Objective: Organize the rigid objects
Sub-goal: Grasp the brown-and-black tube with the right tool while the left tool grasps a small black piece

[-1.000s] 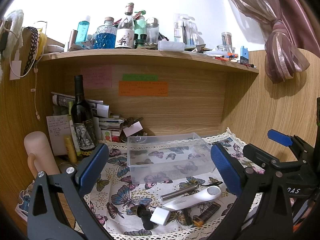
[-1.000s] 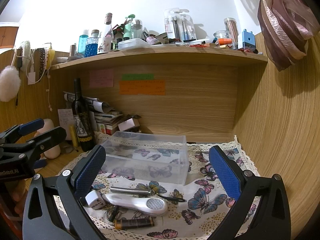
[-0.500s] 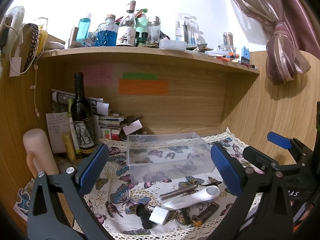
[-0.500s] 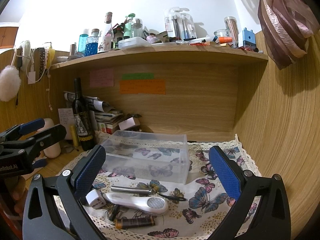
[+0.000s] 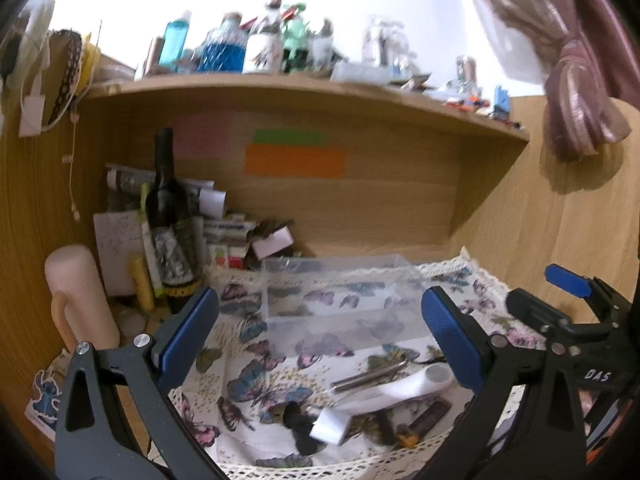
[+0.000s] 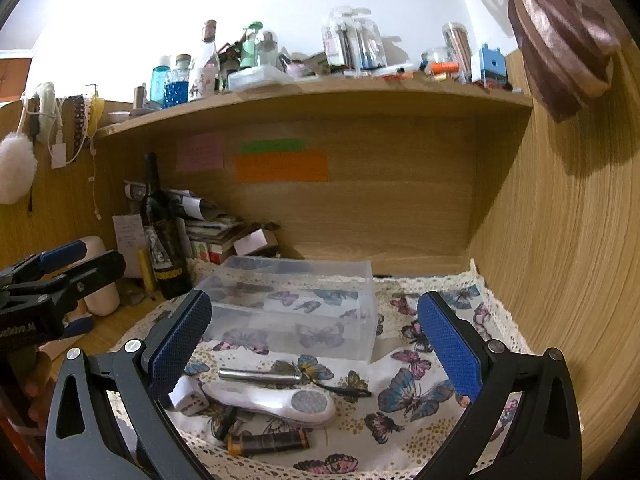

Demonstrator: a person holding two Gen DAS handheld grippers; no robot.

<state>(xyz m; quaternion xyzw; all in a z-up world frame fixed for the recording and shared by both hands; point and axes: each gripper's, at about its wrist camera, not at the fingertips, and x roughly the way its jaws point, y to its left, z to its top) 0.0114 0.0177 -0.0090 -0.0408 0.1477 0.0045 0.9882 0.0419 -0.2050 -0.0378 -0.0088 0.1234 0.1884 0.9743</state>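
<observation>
- A wooden desk alcove [image 6: 360, 220] frames the scene, with a crowded shelf [image 6: 312, 98] of bottles and jars across the top.
- A butterfly-print cloth [image 6: 416, 396] with a lace edge covers the desk surface.
- The clear plastic box [image 6: 296, 308] sits on the cloth toward the back, open-topped, with nothing visible inside it.
- The left gripper [image 5: 320, 336] hovers above the cloth's near edge, jaws spread wide, nothing between its 2 blue pads [image 5: 188, 336].
- The right gripper [image 6: 312, 344] hangs over the cloth too, jaws wide apart and holding nothing; the box shows between them.
- A dark wine bottle [image 6: 160, 232] stands upright left of the box, beside a stack of papers.
- Now the loose items, all on the cloth just in front of the box: a white handheld device [image 6: 276, 400] with a grey round pad lies flat.
- A silver metal tube [image 6: 260, 376] lies just behind it, roughly parallel.
- A brown tube with an orange end [image 6: 268, 442] lies nearest the cloth's front edge.
- A small white cube [image 6: 186, 394] sits at the device's left end.
</observation>
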